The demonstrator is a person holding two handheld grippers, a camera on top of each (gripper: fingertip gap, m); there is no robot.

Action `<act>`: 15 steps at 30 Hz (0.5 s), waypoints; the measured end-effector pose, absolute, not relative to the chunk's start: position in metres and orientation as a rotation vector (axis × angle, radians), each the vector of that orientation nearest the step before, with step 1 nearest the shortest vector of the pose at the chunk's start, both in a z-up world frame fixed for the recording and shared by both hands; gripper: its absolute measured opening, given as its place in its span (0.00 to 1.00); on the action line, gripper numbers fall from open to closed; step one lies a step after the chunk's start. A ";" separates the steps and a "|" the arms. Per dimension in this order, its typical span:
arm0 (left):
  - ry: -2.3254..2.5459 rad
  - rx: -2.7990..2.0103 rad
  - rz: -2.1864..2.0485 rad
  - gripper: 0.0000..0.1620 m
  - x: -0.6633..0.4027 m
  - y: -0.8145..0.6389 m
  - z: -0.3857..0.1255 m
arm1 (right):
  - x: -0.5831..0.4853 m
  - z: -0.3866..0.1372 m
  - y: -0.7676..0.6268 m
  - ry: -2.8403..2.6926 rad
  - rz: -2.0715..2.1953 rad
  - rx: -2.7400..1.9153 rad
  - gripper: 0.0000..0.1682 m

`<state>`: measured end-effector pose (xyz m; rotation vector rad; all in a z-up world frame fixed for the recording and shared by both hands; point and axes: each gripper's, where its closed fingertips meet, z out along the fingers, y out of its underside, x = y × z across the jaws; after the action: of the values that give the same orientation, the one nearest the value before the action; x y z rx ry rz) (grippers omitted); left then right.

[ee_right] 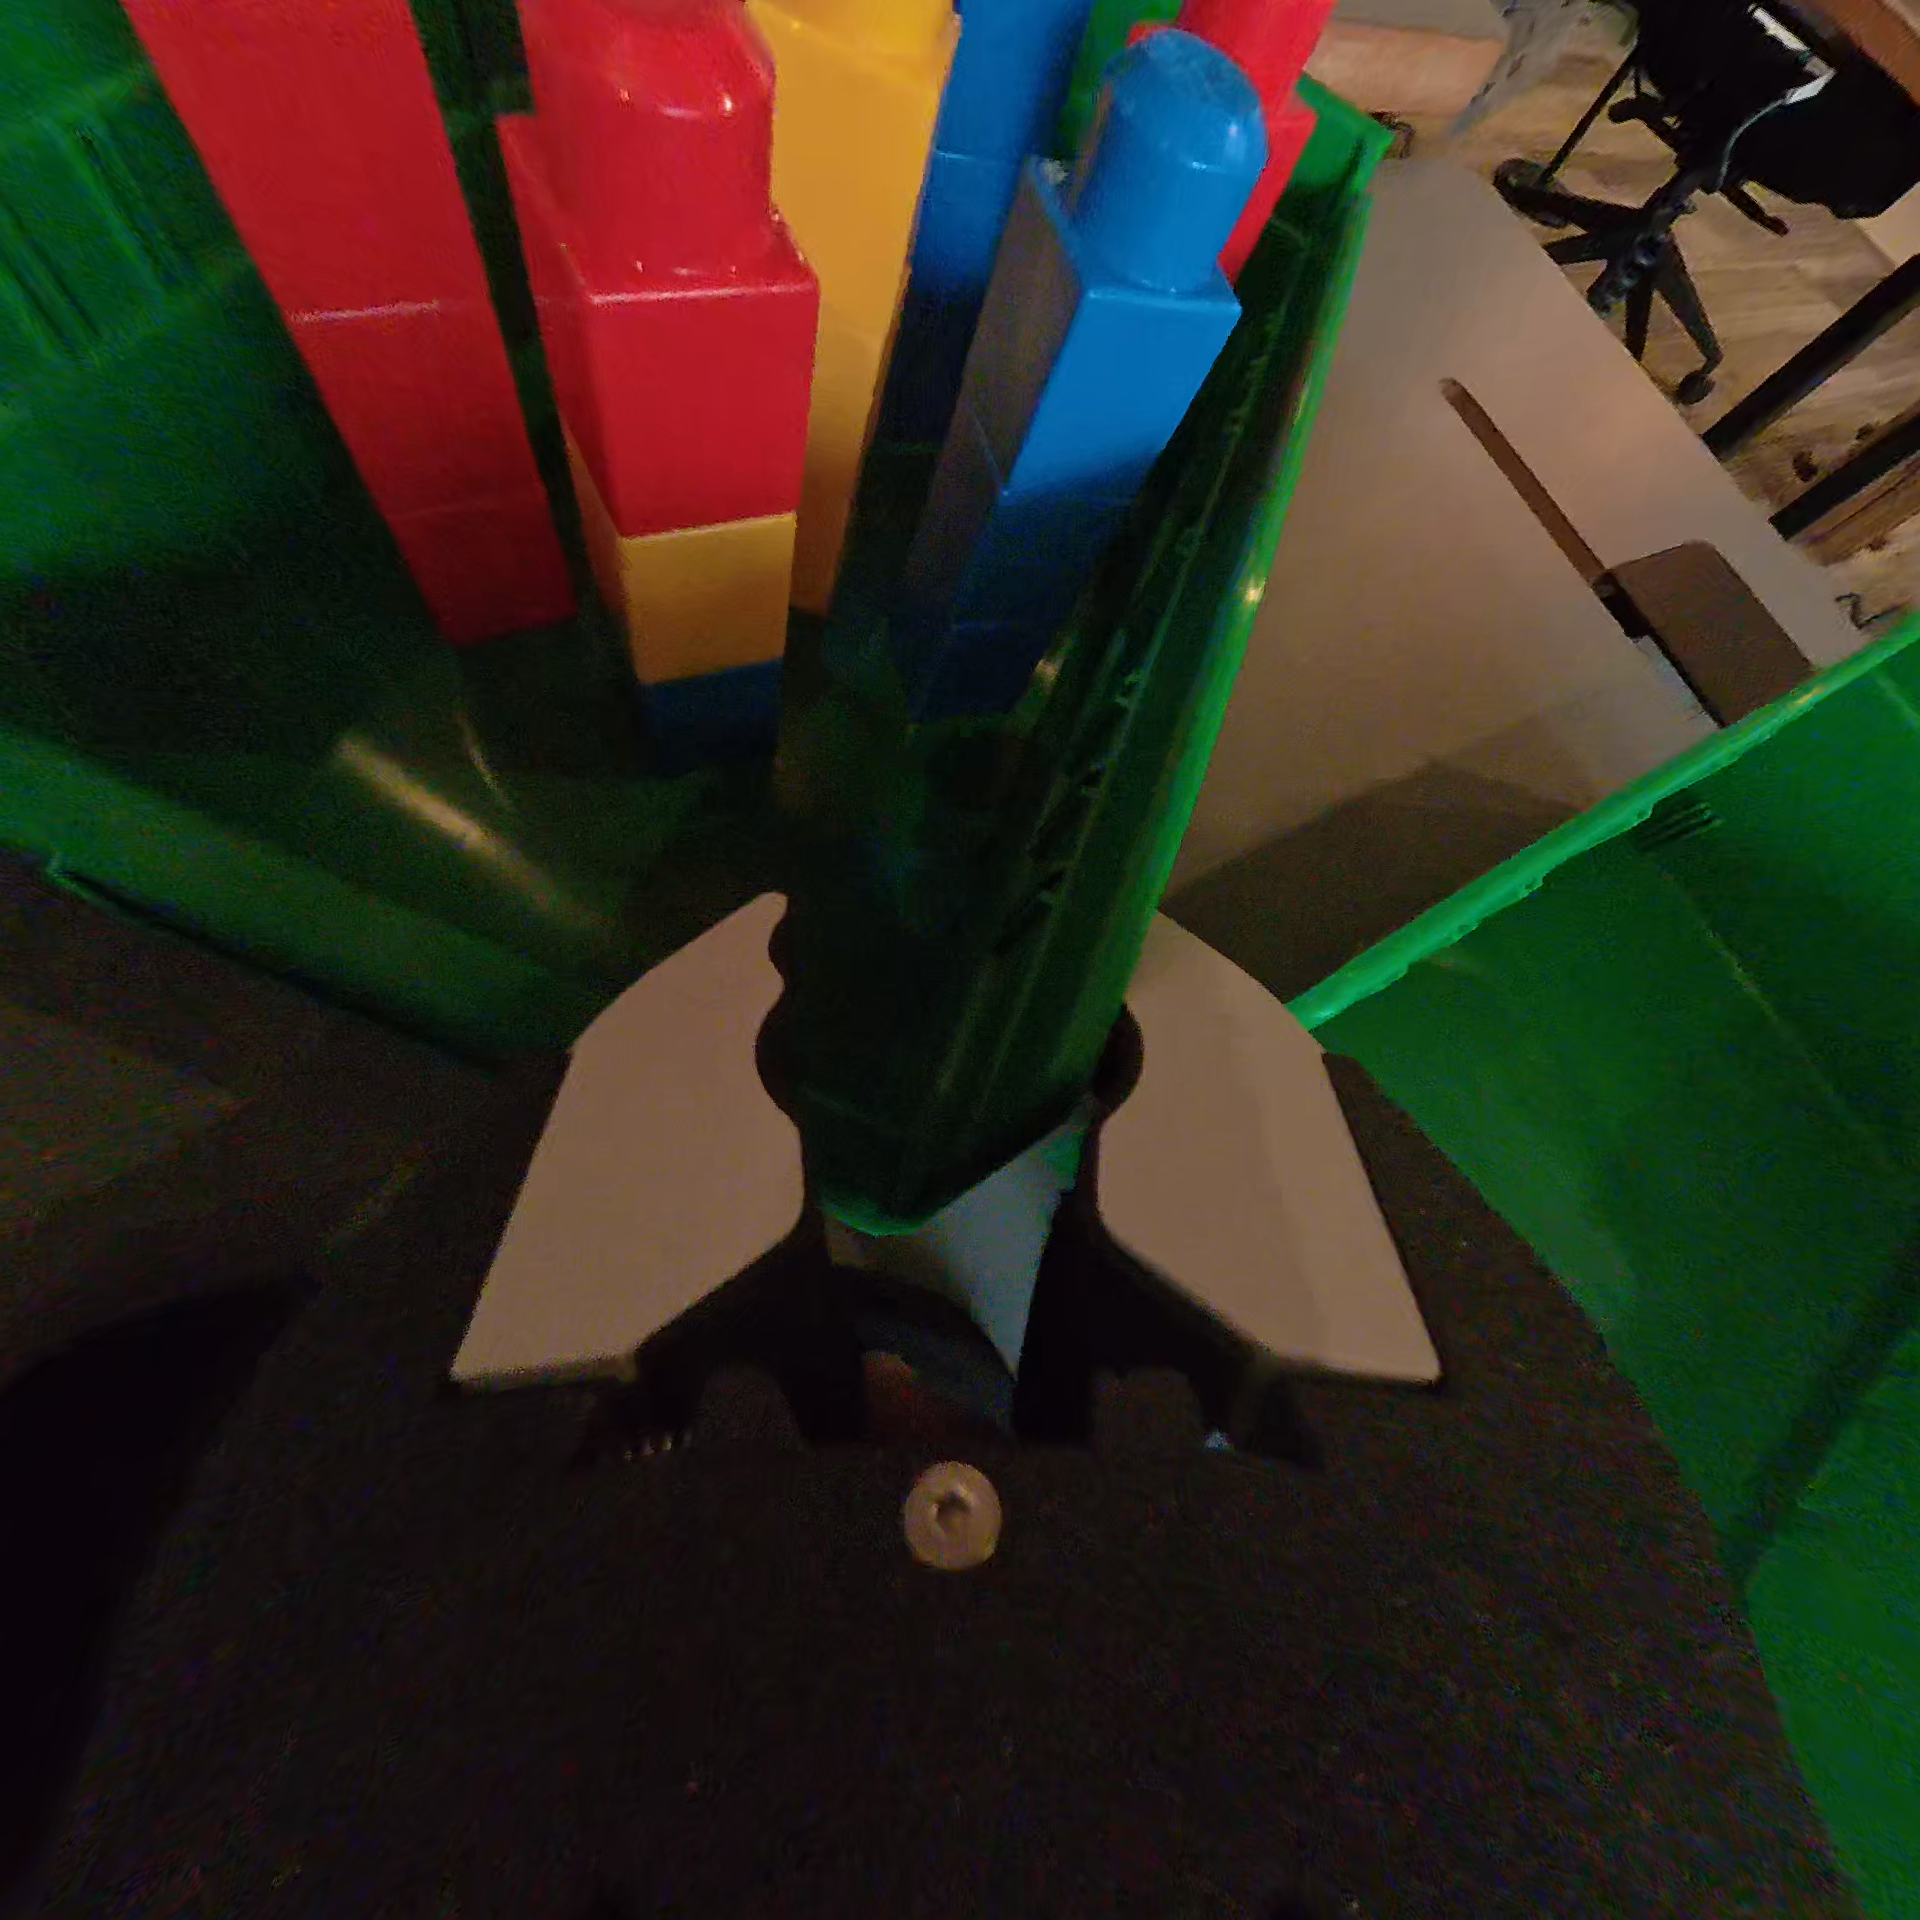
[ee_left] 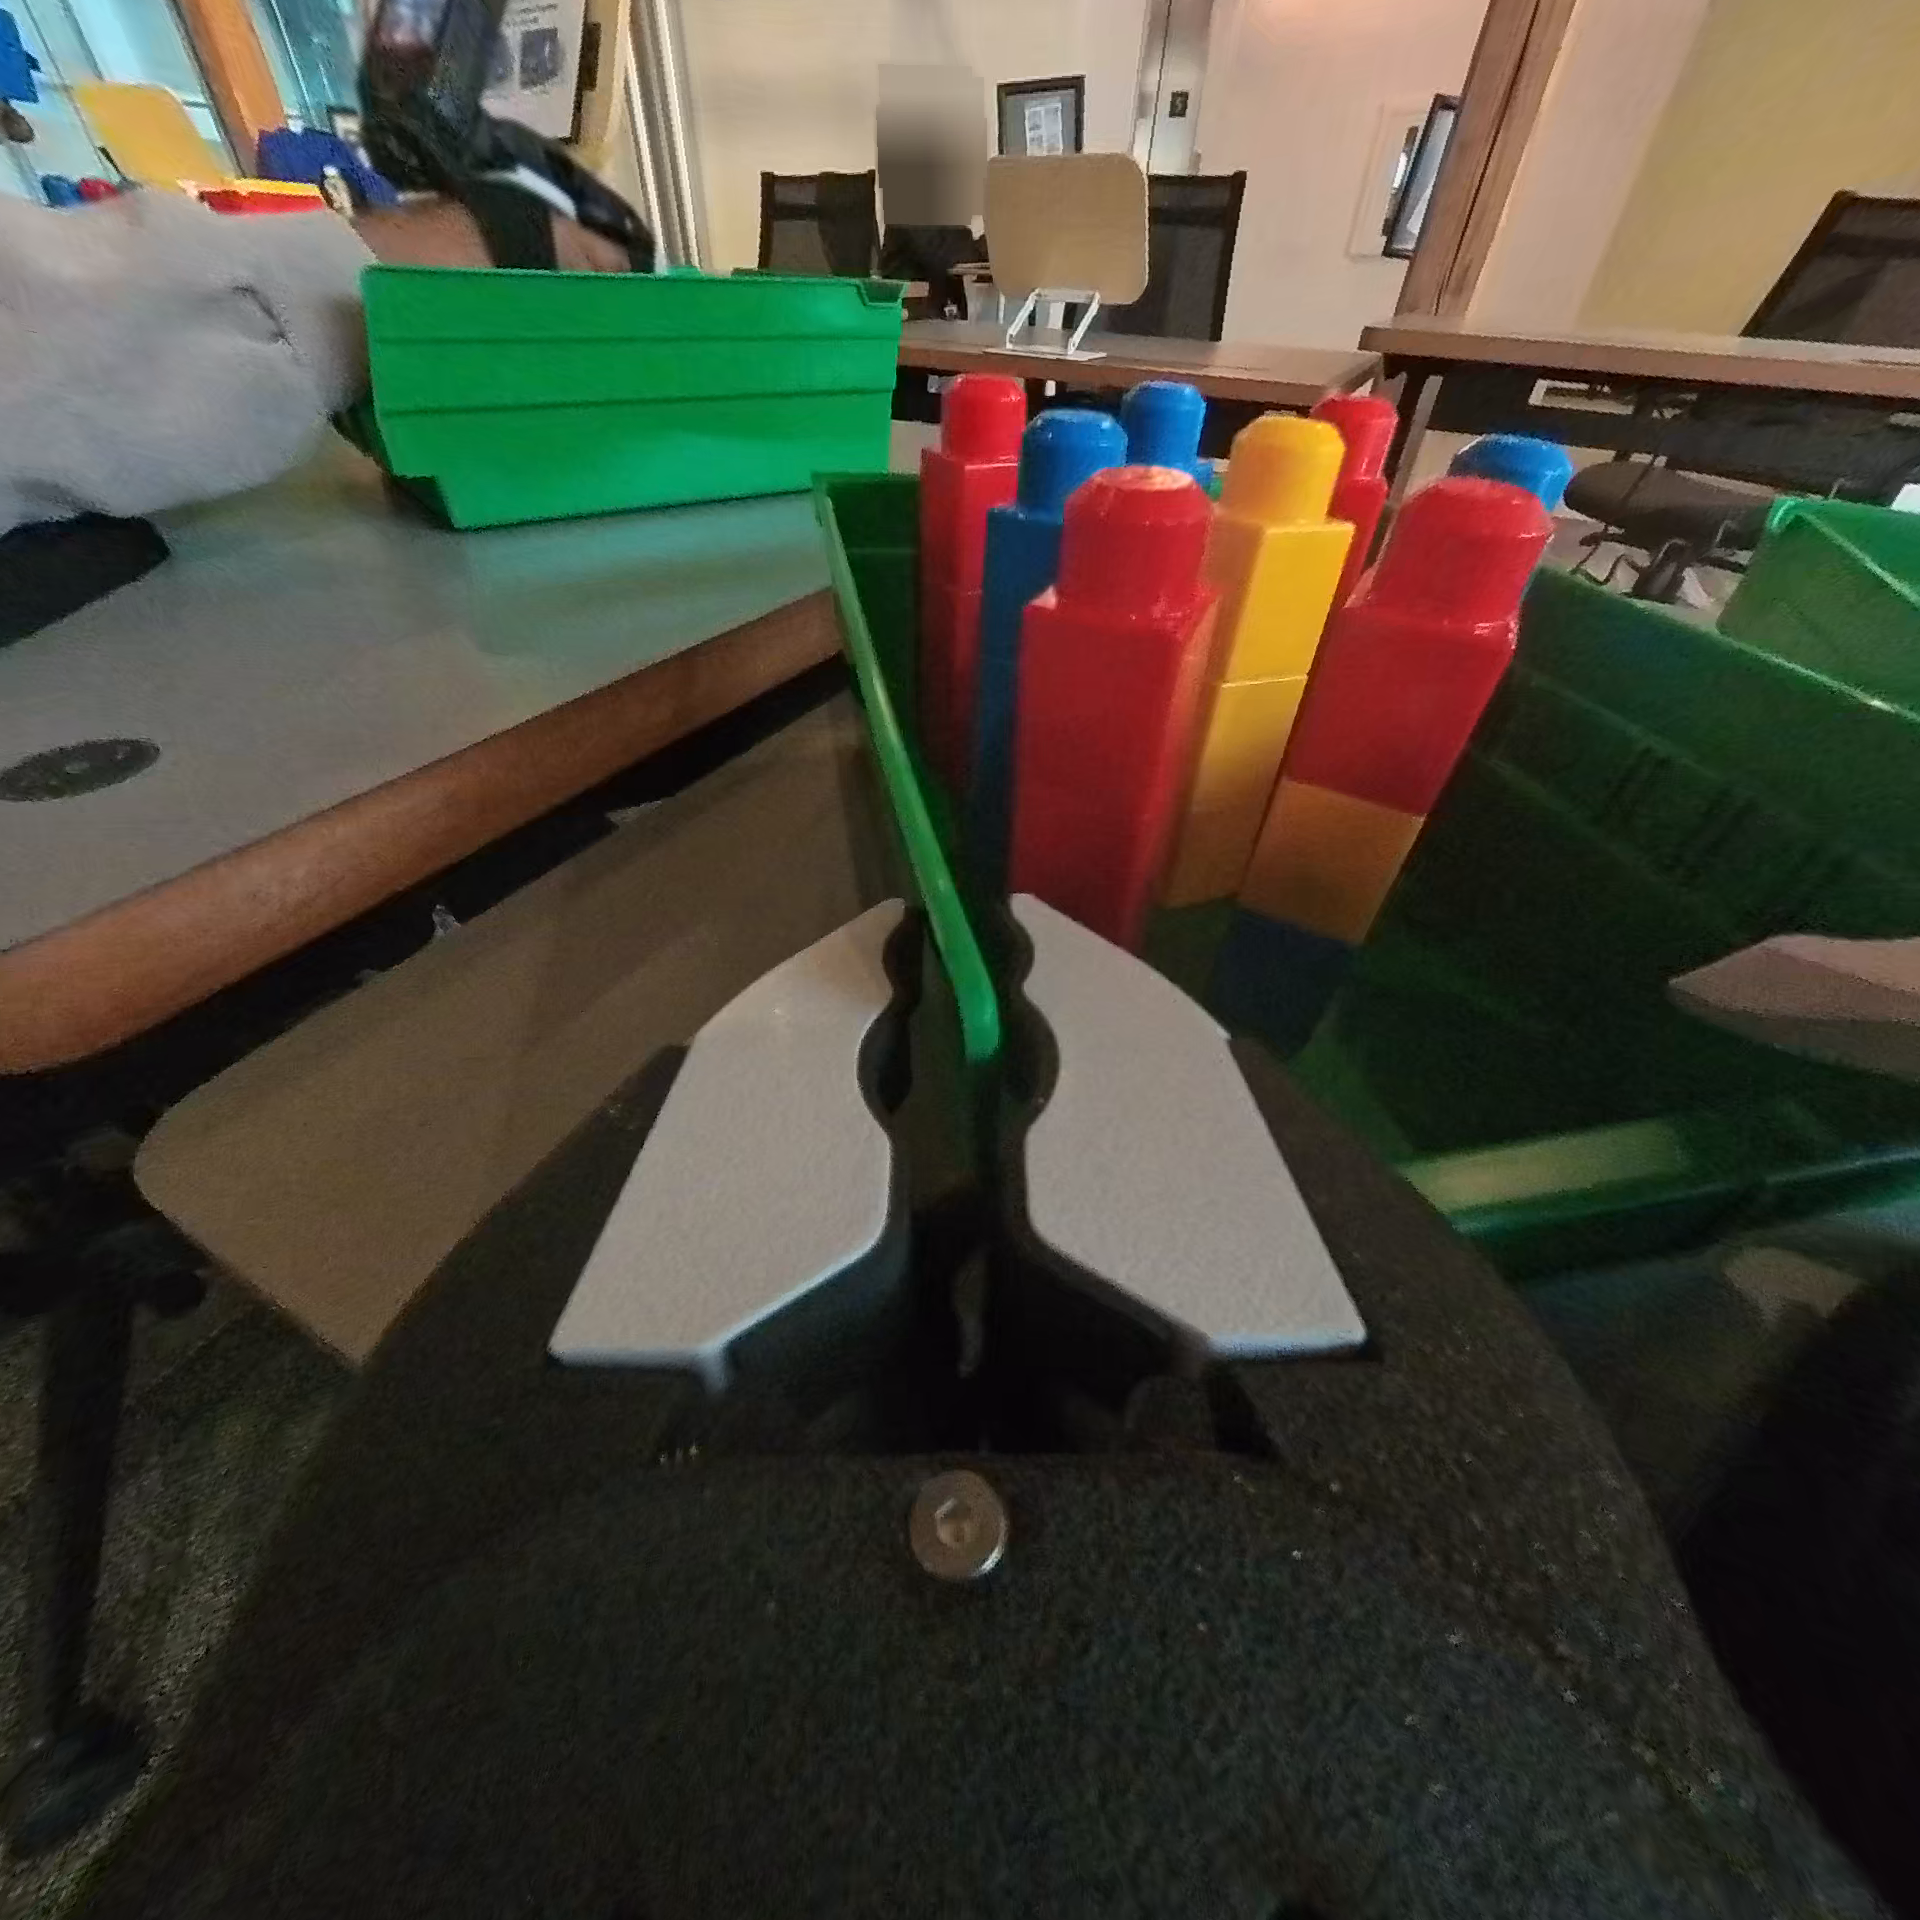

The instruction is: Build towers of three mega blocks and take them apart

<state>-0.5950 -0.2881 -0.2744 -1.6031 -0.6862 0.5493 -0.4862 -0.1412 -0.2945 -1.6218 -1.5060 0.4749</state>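
Note:
A green bin (ee_left: 1621, 831) holds several upright mega block towers: a red one (ee_left: 1117, 707), a yellow one (ee_left: 1273, 623) and a red, orange and blue one (ee_left: 1403, 675). My left gripper (ee_left: 961, 935) is shut on the bin's left wall (ee_left: 883, 707). My right gripper (ee_right: 951, 935) is shut on the bin's right wall (ee_right: 1039, 914). In the right wrist view a blue tower (ee_right: 1101, 364) leans against that wall, beside a red, yellow and blue tower (ee_right: 675, 395) and a red tower (ee_right: 343, 260). A grey finger (ee_left: 1787, 987) of the right gripper shows in the left wrist view.
Stacked green bins (ee_left: 623, 395) and a grey cloth (ee_left: 135, 343) lie on a grey wood-edged table (ee_left: 312, 644) to the left. Another green bin (ee_right: 1662, 1091) stands close on the right, on a grey tabletop (ee_right: 1455, 571). An office chair (ee_right: 1704, 125) is behind.

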 end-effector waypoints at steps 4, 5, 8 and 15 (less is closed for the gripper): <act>-0.641 -1.589 0.578 0.12 -0.594 -0.288 -0.270 | -0.481 -0.295 -0.137 -1.621 0.278 -1.561 0.33; -0.629 -1.581 0.584 0.13 -0.593 -0.288 -0.269 | -0.479 -0.295 -0.136 -1.648 0.223 -1.534 0.34; -0.610 -1.588 0.578 0.17 -0.590 -0.288 -0.269 | -0.476 -0.277 -0.127 -1.659 0.043 -1.374 0.36; -0.568 -1.587 0.805 0.24 -0.589 -0.314 -0.242 | -0.441 -0.243 -0.125 -1.520 0.330 -1.397 0.36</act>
<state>-0.5891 -0.3135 -0.2421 -1.5866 -0.5684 0.8053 -0.4413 -0.1248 -0.2429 -1.3971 -1.5200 0.3296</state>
